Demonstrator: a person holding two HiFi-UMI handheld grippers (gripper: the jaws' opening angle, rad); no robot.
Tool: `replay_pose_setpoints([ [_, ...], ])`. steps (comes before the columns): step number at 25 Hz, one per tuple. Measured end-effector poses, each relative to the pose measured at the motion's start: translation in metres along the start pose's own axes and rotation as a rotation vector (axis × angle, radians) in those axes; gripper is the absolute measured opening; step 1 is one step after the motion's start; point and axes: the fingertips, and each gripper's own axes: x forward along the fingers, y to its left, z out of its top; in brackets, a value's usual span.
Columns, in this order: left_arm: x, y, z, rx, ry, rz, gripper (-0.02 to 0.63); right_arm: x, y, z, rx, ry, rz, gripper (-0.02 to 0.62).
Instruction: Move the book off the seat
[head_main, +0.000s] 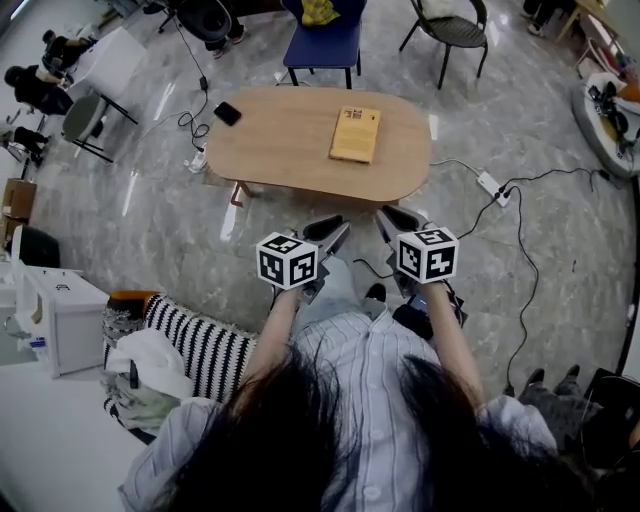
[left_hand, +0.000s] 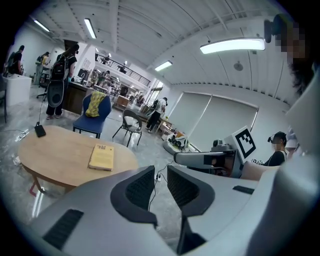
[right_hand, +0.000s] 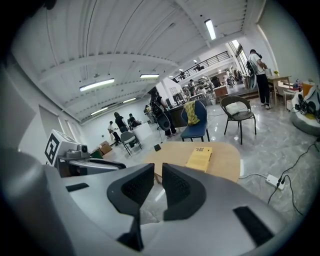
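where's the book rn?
In the head view the book lies flat on the oval wooden table, right of its centre; a small black device sits near the table's left end.

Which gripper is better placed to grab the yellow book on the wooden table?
Right, marginally. The right gripper and left gripper both hover empty, fingers slightly apart, short of the oval wooden table. The flat yellow book sits closer to the right gripper's pointing line than the left's.

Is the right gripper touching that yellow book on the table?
Apart. The head view shows the right gripper held well short of the table where the book lies.
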Motion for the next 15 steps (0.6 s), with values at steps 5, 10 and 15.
replay_pose_setpoints([
  [5, -0.009, 0.002, 0.001, 0.007, -0.017, 0.005, 0.089, 0.001, 0.006, 0.003, -0.001, -0.018, 0.001, 0.060],
  [10, -0.014, 0.005, 0.002, 0.010, -0.015, 0.006, 0.089, 0.004, 0.011, 0.005, -0.004, -0.016, 0.000, 0.060],
  [15, -0.015, 0.008, 0.004, 0.009, -0.016, 0.004, 0.089, 0.005, 0.011, 0.007, -0.010, -0.014, -0.008, 0.058],
])
